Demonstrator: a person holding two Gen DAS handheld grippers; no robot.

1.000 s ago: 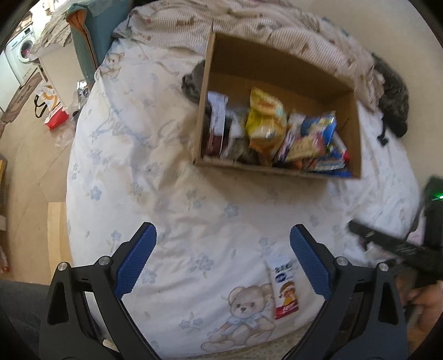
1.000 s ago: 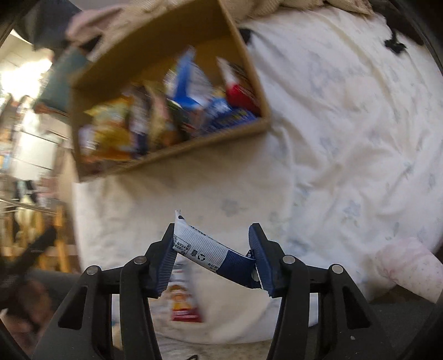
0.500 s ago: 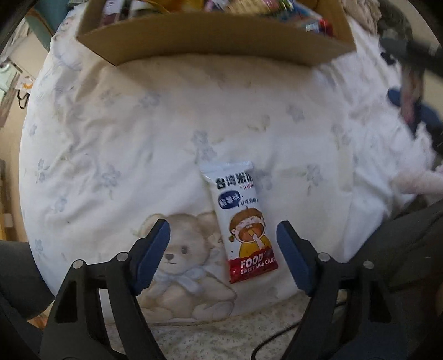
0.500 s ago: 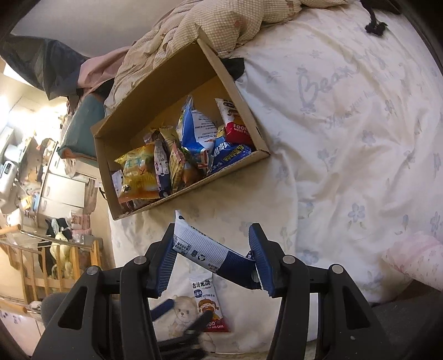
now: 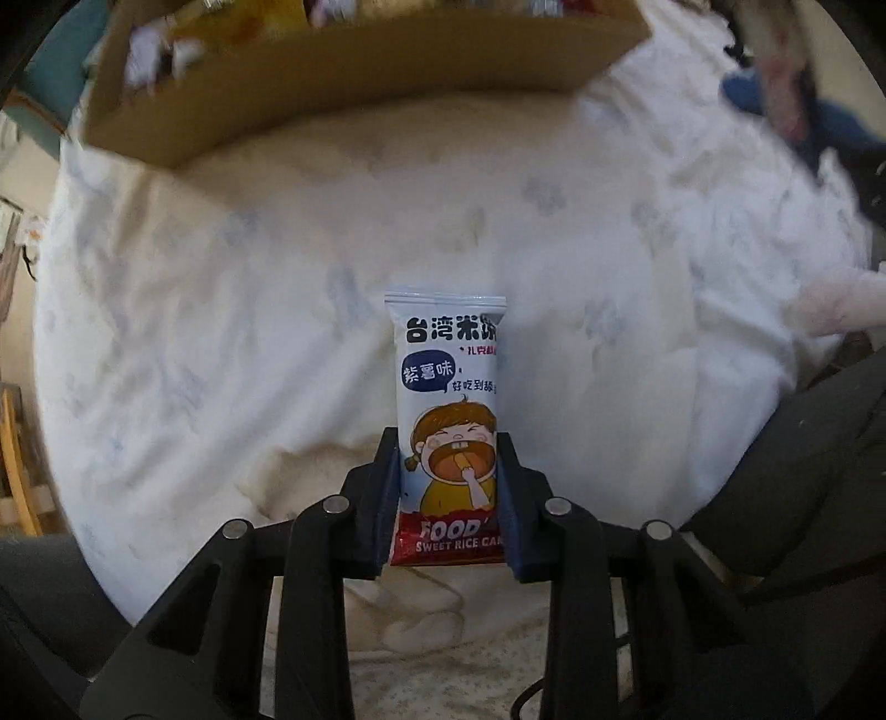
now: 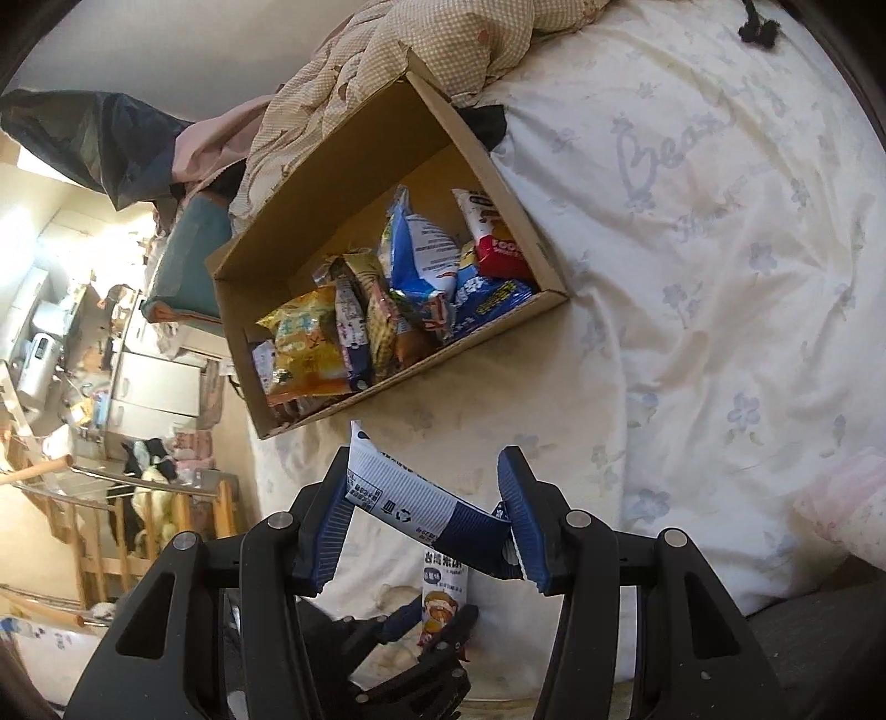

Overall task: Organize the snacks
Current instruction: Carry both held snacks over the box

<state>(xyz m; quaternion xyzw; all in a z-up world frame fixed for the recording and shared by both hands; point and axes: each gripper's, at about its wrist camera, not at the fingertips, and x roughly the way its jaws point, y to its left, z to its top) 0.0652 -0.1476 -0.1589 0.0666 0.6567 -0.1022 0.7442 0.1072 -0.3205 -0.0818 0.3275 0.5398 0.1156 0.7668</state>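
A white and red sweet rice cake packet [image 5: 446,387] with a cartoon child on it stands between my left gripper's [image 5: 447,487] blue pads. The jaws are closing and the pads press its two long edges, just above the flowered bedsheet [image 5: 221,310]. In the right wrist view the same packet [image 6: 444,576] and left gripper [image 6: 443,626] show low down. My right gripper [image 6: 426,498] is shut on a blue and white snack packet [image 6: 398,498] that lies slanted across its jaws. The cardboard box [image 6: 343,183] beyond holds several snack packs; its front wall [image 5: 360,72] fills the top of the left wrist view.
A checked quilt [image 6: 443,44] is heaped behind the box. The bed's edge drops at the left to a cluttered floor with wooden furniture [image 6: 111,526]. A pink fuzzy sleeve [image 6: 847,509] lies at the right. Dark trousers [image 5: 803,471] sit at the near right.
My left gripper came down over the rice cake packet and its jaws closed from wide apart onto it. The right gripper kept its hold and turned slightly.
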